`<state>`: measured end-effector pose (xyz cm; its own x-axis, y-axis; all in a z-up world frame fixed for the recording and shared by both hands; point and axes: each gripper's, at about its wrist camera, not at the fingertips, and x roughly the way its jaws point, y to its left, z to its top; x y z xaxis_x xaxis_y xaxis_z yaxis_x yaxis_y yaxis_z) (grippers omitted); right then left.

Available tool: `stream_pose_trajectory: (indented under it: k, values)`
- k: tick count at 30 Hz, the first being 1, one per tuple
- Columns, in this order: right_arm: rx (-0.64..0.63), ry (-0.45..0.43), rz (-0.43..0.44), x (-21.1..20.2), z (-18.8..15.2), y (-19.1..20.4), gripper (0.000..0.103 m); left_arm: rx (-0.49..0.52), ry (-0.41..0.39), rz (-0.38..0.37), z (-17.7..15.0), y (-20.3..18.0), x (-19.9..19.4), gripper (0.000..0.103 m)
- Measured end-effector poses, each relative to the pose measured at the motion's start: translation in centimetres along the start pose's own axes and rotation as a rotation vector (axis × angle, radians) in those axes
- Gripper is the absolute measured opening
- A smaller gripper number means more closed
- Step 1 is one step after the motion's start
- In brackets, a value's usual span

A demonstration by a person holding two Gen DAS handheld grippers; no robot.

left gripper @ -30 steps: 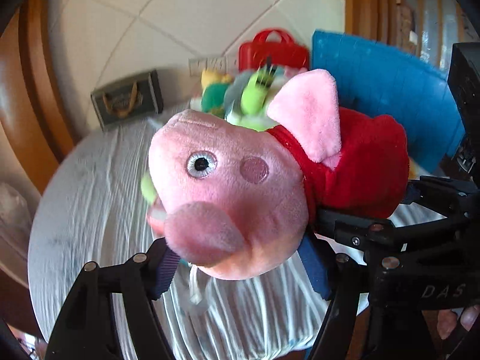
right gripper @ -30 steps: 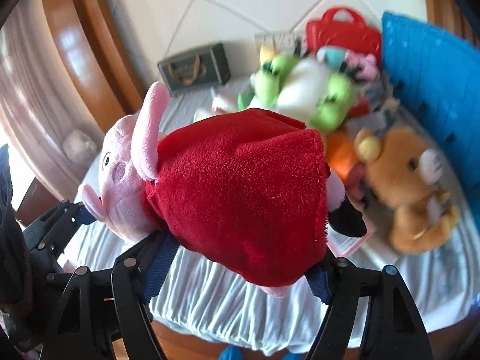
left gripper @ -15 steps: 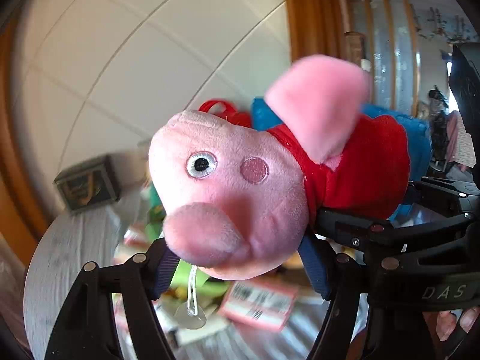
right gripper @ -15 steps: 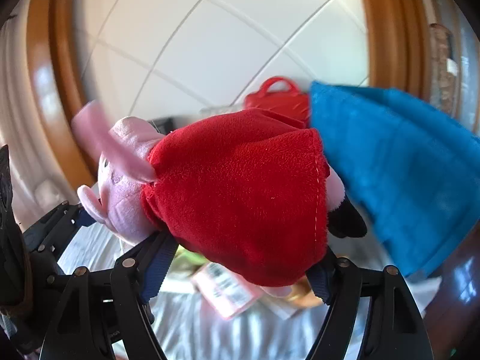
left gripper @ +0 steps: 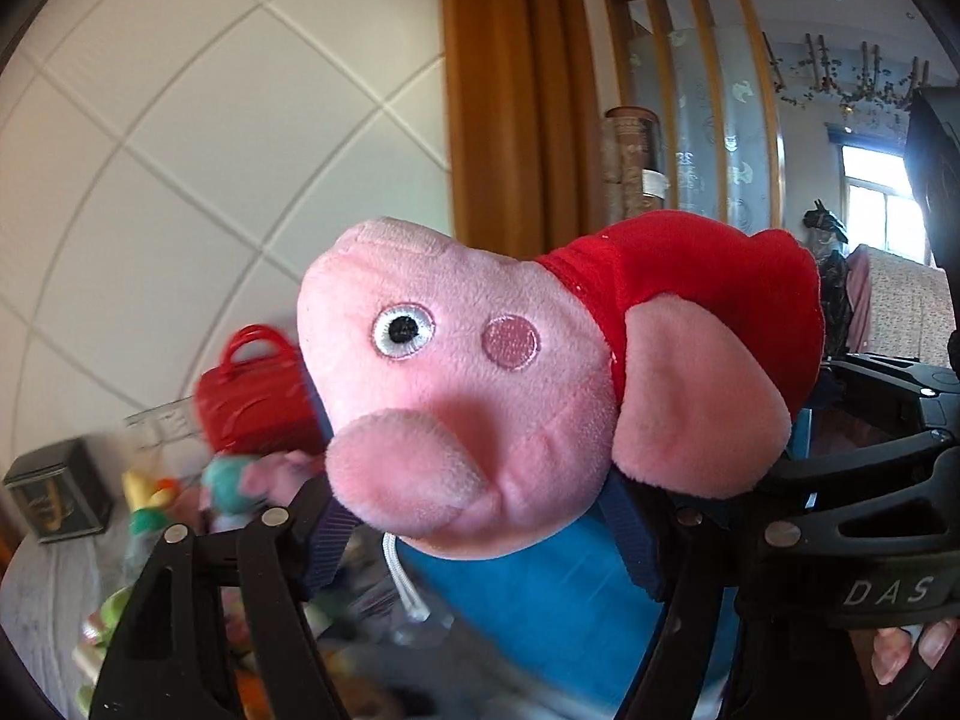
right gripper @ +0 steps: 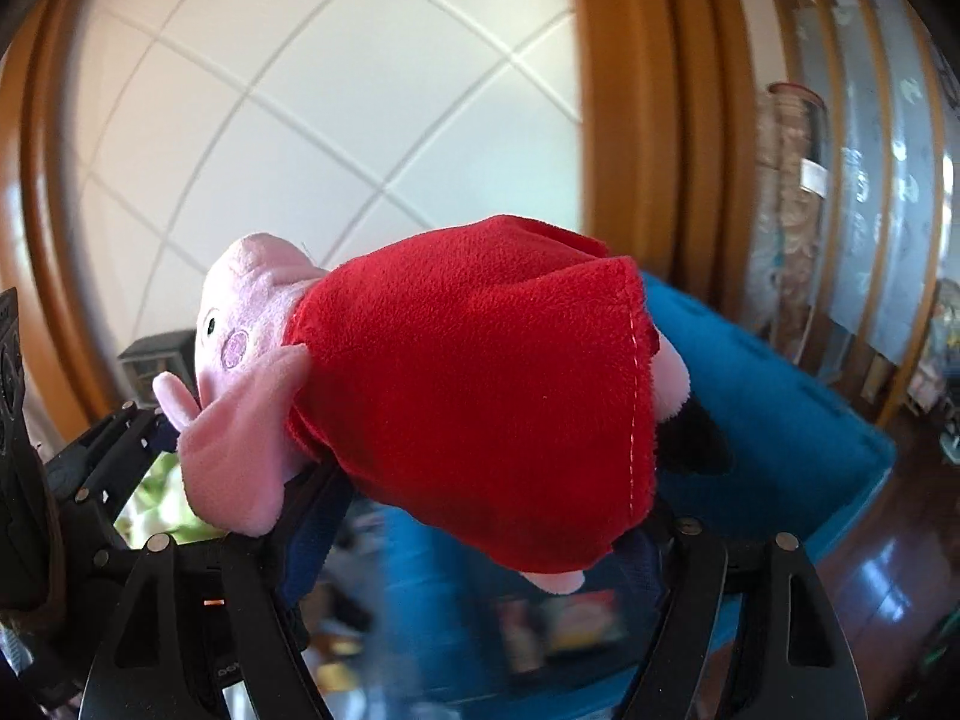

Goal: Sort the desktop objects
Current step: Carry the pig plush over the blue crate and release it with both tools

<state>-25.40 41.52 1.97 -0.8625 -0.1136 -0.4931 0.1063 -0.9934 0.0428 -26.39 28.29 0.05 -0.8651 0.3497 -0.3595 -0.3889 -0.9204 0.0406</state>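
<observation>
A pink pig plush in a red dress hangs in the air, held by both grippers. In the left wrist view my left gripper clamps its head, snout toward the camera; its jaws are opening a little, with the head still between the pads. In the right wrist view my right gripper is shut on the red-dressed body of the pig, whose black foot sticks out to the right. A blue bin lies right behind and below the pig, and its blue side shows under the head.
A red toy handbag, a dark tin box and several blurred plush toys sit on the grey cloth at lower left. Flat packets lie below the pig. A tiled wall and wooden frame stand behind. Fingers show at lower right.
Both grippers have risen and swung right with the pig. The table and toy pile have dropped low, the blue bin is now beneath the pig, and the pig's ear has flopped down.
</observation>
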Motion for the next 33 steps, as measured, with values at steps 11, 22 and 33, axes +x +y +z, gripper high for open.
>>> stream_pose_trajectory:
  k: [11, 22, 33]
  values:
    - [0.109, 0.008, -0.091, 1.4, 0.3, -12.0, 0.099, 0.078, 0.109, 0.005, 3.3, -8.0, 7.7, 0.081]
    - [0.151, 0.009, -0.112, 1.4, 0.3, -13.3, 0.103, 0.009, 0.137, 0.044, 3.3, -7.2, 7.5, 0.086]
    - [0.106, 0.002, -0.148, 0.1, 0.2, -9.4, 0.103, -0.025, 0.107, 0.090, 2.5, -4.2, 3.9, 0.086]
